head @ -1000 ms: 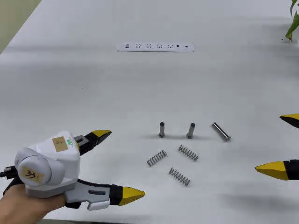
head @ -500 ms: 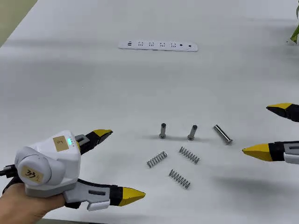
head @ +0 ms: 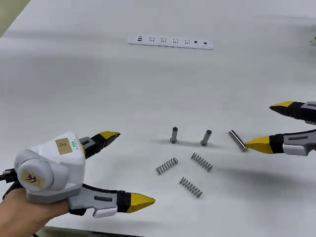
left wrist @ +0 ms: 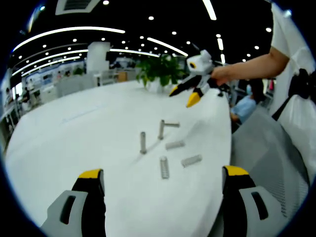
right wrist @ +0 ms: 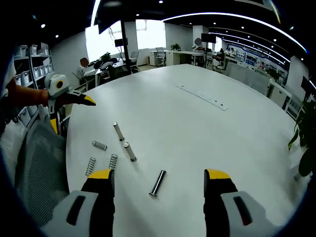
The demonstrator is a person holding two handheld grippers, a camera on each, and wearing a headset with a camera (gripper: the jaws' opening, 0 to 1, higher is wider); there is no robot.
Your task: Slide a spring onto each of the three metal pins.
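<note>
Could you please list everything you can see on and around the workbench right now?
Power strip: one, white, far side of the table.
Upright metal pins: two, grey, mid-table, side by side.
Lying metal pin: one, grey, right of them.
Springs: three, grey, loose in front of the pins.
Table: one, white.
Plant: one, green, far right.
Left gripper: open, yellow-tipped, near left, held by a hand.
Right gripper: open, yellow-tipped, right.

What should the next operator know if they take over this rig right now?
Left hand-held gripper: open, empty, above the table's near edge.
Right hand-held gripper: open, empty, one tip beside the lying pin.
Two upright pins stand left of it in the head view; three springs lie loose in front of them.
Done: nothing, no spring on a pin.
Left: all three springs; lying pin probably needs holding first.
</note>
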